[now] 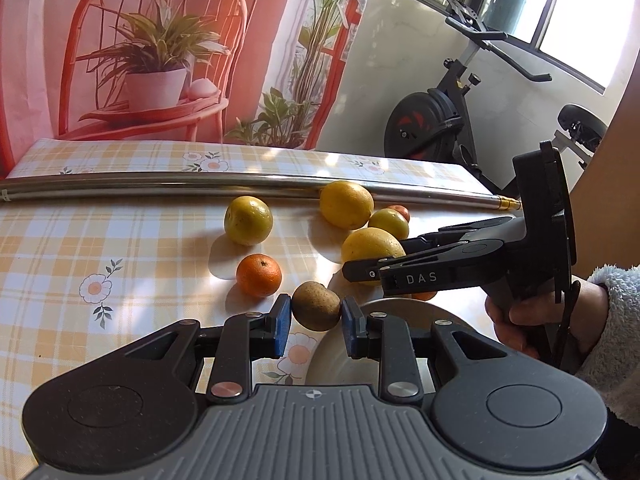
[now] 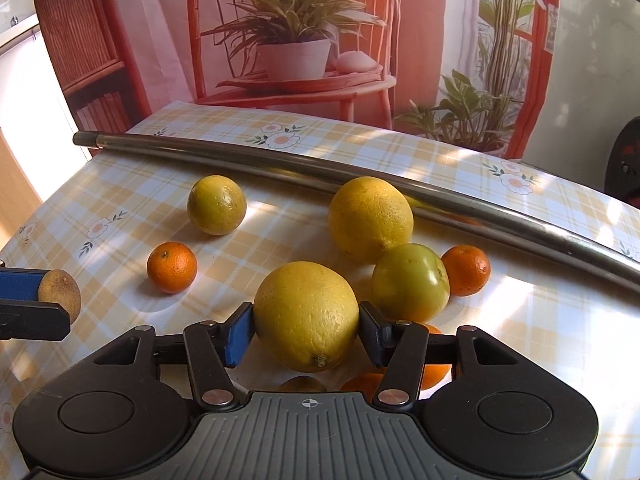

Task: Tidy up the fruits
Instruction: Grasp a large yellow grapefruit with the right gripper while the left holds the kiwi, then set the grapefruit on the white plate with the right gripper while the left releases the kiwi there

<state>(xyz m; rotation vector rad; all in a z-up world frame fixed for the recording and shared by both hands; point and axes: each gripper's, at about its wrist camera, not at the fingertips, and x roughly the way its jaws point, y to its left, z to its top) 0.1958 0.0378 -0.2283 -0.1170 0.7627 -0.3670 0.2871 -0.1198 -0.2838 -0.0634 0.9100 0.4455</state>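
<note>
My left gripper (image 1: 316, 320) is shut on a small brown fruit (image 1: 316, 306), held just above the table beside a metal plate (image 1: 404, 310); the same fruit (image 2: 60, 294) shows at the left edge of the right wrist view. My right gripper (image 2: 306, 332) stands open around a large yellow lemon (image 2: 306, 316) that rests on the table, its blue pads close to the lemon's two sides. In the left wrist view the right gripper (image 1: 362, 270) crosses in front of that lemon (image 1: 370, 246). Below the right gripper, two oranges (image 2: 436, 374) and a brown fruit (image 2: 302, 384) peek out.
Loose on the checked cloth lie a second lemon (image 2: 370, 218), two yellow-green fruits (image 2: 217, 205) (image 2: 410, 280) and two mandarins (image 2: 172, 267) (image 2: 466, 270). A long metal rod (image 2: 360, 170) lies behind them. A person's hand (image 1: 520, 320) holds the right gripper. An exercise bike (image 1: 440, 120) stands beyond the table.
</note>
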